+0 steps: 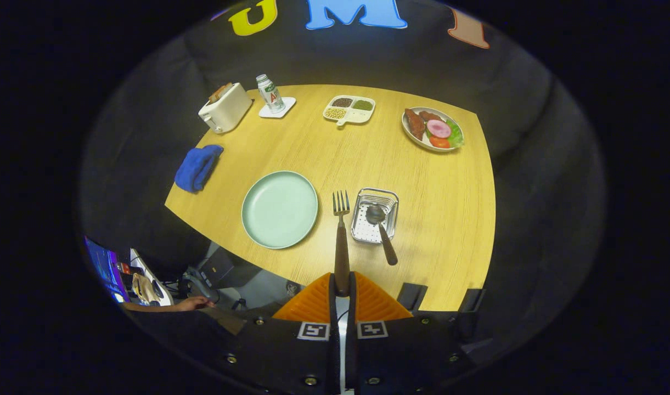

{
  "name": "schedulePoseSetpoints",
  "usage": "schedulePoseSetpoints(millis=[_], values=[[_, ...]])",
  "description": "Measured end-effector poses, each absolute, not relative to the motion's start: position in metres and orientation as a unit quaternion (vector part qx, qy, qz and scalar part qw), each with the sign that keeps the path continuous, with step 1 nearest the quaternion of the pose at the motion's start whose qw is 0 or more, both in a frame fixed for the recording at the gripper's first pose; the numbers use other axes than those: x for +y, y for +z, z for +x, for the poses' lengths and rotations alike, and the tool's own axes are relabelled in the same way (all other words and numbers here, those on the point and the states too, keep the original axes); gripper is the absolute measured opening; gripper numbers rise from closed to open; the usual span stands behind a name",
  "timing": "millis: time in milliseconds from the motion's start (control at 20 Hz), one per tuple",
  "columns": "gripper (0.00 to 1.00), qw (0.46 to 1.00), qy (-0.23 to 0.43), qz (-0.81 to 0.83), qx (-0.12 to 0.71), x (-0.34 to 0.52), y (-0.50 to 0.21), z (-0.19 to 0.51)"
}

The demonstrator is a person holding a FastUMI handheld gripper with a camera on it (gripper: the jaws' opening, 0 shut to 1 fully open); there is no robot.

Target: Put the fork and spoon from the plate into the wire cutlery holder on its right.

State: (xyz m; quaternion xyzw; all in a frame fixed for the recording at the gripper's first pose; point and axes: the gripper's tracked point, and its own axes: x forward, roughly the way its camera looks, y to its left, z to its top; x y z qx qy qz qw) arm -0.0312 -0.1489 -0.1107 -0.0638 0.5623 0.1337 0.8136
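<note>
The claw [341, 291] was pinched tight on the fork [341, 230], with both fingers pressing on the end of its brown handle. The fork stuck straight out ahead of the fingers, high over the table [450, 230], with its prongs pointing far away. From up there it showed between the plate [280, 209] on the left and the wire cutlery holder [375, 215] on the right.

The plate was bare. The spoon [382, 230] was already in the holder, with its bowl inside and its brown handle sticking out over the near rim.

The fork looked light, thin and stiff, so it would likely not bend. The metal part looked smooth and could slip, so the handle seemed the best place to hold it. Held by the very end, it might wobble or swing, so a firm squeeze would help. The holder looked light too, and a bump could push it along the table.
</note>
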Motion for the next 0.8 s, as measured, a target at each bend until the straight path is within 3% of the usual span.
schedulePoseSetpoints(millis=[800], values=[[0.04, 0.766, 0.100, -0.102, 0.627, -0.186, -0.143, -0.002]])
